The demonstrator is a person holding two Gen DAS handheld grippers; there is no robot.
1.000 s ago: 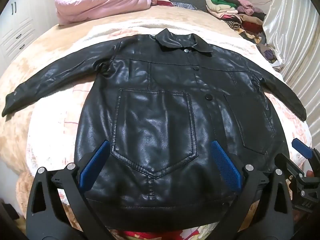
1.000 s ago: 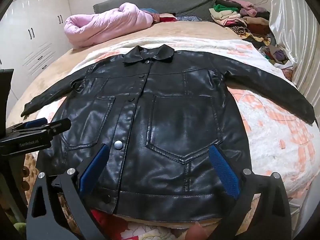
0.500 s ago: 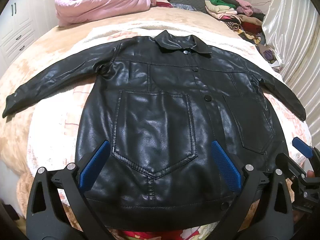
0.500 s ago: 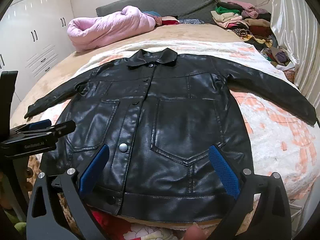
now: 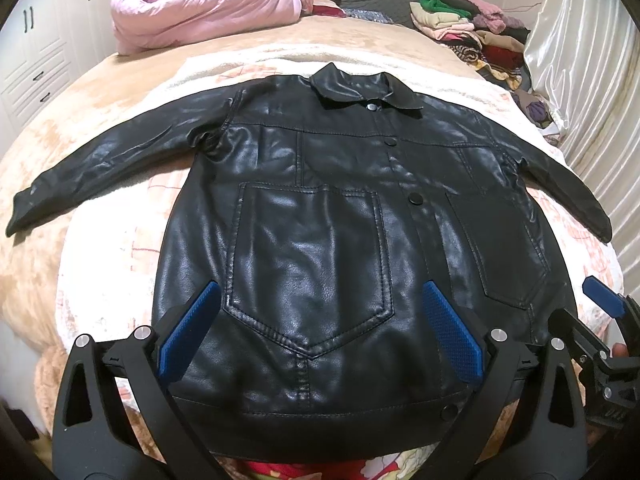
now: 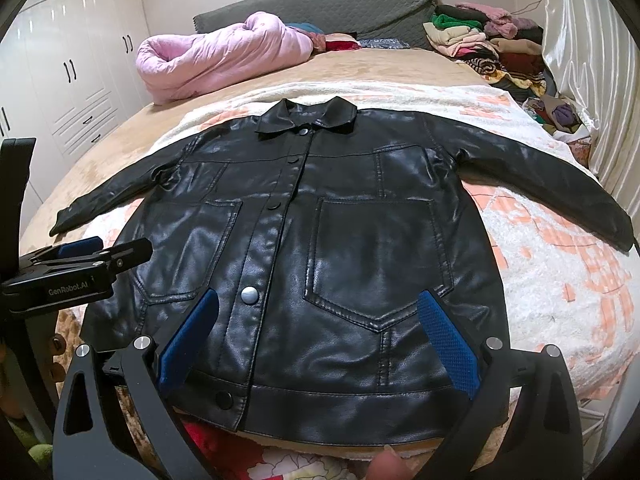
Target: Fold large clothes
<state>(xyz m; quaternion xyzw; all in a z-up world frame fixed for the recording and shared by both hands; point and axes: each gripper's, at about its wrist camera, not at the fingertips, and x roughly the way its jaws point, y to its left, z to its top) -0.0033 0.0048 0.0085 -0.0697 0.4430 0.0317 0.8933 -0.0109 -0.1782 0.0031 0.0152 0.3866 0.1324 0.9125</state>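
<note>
**Black jacket spread flat on the bed, both tools wide open above its hem**

A black leather-look jacket (image 5: 312,240) lies front-up on the bed (image 5: 100,128), snapped shut down the middle, collar toward the headboard and hem toward the cameras. Both sleeves stretch out sideways, each slanting slightly down toward the foot of the bed. It rests on a white and peach patterned blanket (image 6: 560,264) laid over the tan bedspread. Two large patch pockets show on the front panels.

The left tool (image 5: 318,334) hovers over the lower part of the jacket on the person's left side, its blue-padded fingers spread wide apart with nothing between them but the pocket below. The right tool (image 6: 318,336) hangs likewise over the other half near the hem, jaws fully apart and gripping nothing. In the right wrist view the left tool appears at the left edge; in the left wrist view the right tool shows at the right edge.

Beyond the collar sits a rolled pink quilt (image 6: 224,56) against a grey headboard (image 6: 340,4). A heap of folded clothes (image 6: 488,44) fills the far right corner beside a pale curtain (image 5: 588,72). White wardrobes (image 6: 72,68) stand to the left.
</note>
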